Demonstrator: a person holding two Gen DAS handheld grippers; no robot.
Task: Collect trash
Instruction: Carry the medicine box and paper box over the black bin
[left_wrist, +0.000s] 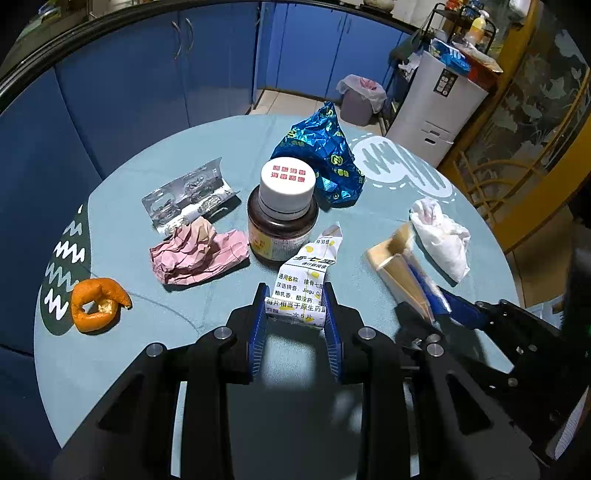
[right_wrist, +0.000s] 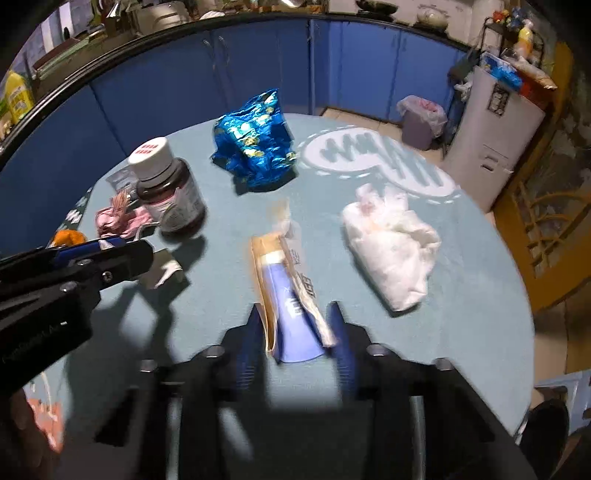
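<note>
Two tongs (left_wrist: 295, 310) (right_wrist: 295, 332) mid-table (left_wrist: 147, 369), edges well apart

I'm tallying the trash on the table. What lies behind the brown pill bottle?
Behind the brown pill bottle sits a crumpled blue foil wrapper on the table. The wrapper's lower left part is hidden by the bottle's cap.

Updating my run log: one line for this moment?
left claw: shut on leaflet | right claw: around wrapper, grip unclear | bin: beyond table

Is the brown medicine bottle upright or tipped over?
Upright. The brown medicine bottle stands on its base on the table, its white cap on top, in both wrist views.
</note>
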